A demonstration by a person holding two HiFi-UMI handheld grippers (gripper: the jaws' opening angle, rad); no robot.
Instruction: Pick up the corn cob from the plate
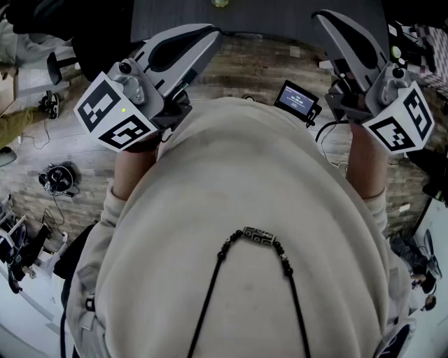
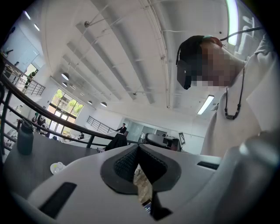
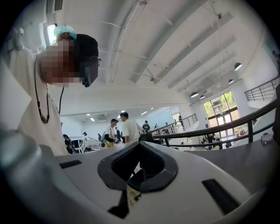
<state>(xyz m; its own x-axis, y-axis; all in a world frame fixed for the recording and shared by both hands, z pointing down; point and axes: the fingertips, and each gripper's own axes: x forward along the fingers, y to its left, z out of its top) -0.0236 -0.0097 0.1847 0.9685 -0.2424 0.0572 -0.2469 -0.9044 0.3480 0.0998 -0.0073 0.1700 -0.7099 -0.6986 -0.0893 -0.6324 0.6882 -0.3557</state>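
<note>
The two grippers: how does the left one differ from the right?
The left gripper looks over a table with a bottle; the right gripper faces standing people. In the head view the left slants up-right, the right up-left. A small screen sits beside the right gripper, none by the left. Both are shut, empty, held before the person.

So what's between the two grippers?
In the head view, the person's cream-clad chest sits between the left gripper and right gripper, with wood floor beyond and a small lit screen near the right one.
</note>
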